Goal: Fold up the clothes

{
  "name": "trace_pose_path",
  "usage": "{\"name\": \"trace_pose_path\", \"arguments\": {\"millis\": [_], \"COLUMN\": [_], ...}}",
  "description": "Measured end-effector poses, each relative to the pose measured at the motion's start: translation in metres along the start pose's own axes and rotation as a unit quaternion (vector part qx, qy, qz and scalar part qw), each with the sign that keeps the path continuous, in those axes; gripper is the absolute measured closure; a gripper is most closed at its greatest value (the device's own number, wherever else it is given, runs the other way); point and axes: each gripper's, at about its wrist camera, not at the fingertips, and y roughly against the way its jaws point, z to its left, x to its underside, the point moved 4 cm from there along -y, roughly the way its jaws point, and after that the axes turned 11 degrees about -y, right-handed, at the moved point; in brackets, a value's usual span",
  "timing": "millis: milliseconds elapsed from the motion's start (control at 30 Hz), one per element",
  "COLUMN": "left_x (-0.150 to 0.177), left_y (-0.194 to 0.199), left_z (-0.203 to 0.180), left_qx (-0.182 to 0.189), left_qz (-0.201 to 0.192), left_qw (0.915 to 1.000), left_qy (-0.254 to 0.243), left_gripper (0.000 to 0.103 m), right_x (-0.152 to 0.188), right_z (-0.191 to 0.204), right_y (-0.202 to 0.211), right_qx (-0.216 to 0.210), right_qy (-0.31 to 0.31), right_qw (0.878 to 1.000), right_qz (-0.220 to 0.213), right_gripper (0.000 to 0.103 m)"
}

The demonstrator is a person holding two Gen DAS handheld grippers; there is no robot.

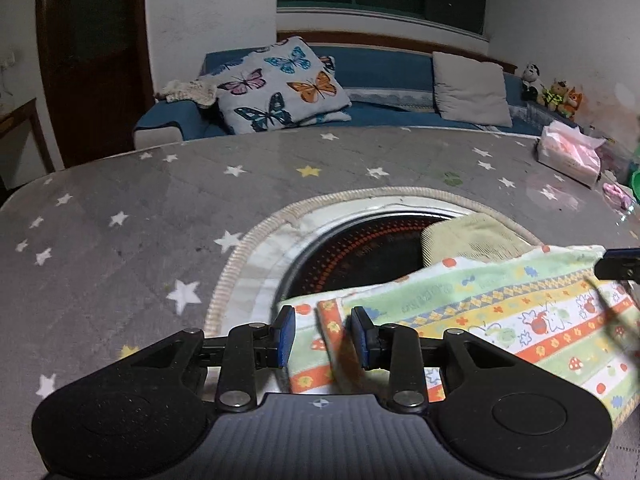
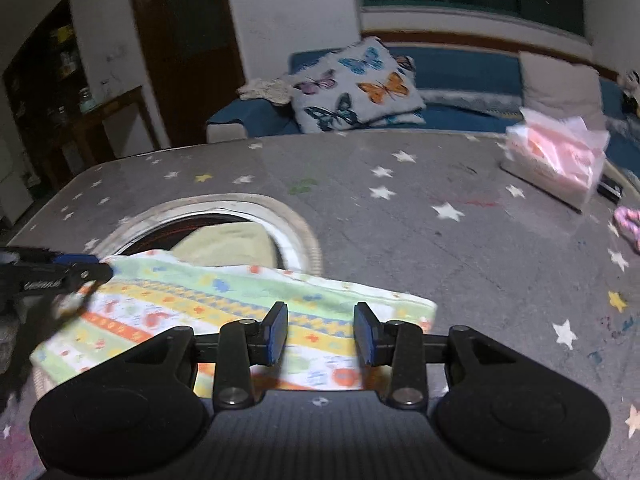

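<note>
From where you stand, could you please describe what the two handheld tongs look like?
Both are alike. The left tongs and right tongs each have a matte black ribbed body with two round side lobes, black linkage arms with silver rivets, and flat fingers faced with blue pads. A small crosshair mark sits at the body's centre. No cables, hands or sleeves show.

Left gripper (image 1: 323, 335) angled downward, jaws parted — blue pads (image 1: 287, 336) standing apart, nothing pinched between them, cloth only lying beneath the gap. Right gripper (image 2: 321, 332) tilted down at much the same angle, jaws likewise apart, pads (image 2: 279, 332) pressing on nothing, cloth below them only. Each claw's tip showing at the edge of the other's view — left one off to the right claw's left, right one off to the left claw's right.
</note>
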Motion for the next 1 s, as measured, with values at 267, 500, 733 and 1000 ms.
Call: {"name": "trace_pose_path", "arguments": {"millis": [267,500,733,1000], "left_x": [0.006,0.024,0.038,0.041], "left_y": [0.037,0.057,0.066,0.058], "left_z": [0.023,0.034,0.038,0.03], "left_qx": [-0.02,-0.01,0.028,0.072], "left_qz": [-0.015,-0.013,-0.006,0.012], "left_qw": [0.9989,0.9968,0.9921,0.9839], "left_qy": [0.04,0.079,0.122,0.164], "left_gripper": [0.039,0.031,0.029,0.026], "right_x": [0.026,0.067,0.09,0.083], "right_z": [0.084,0.165,0.204,0.2], "right_y": [0.022,0.015,-0.005,-0.006], "right_qx": [-0.092,-0.143,-0.15,-0.153], "right_qy": [0.098,0.219,0.279,0.249], "right_qw": [0.991,0.964,0.947,0.955], "right_qz": [0.017,0.042,0.053,0.05], "right_gripper": [0.06,0.06,0.061,0.09]}}
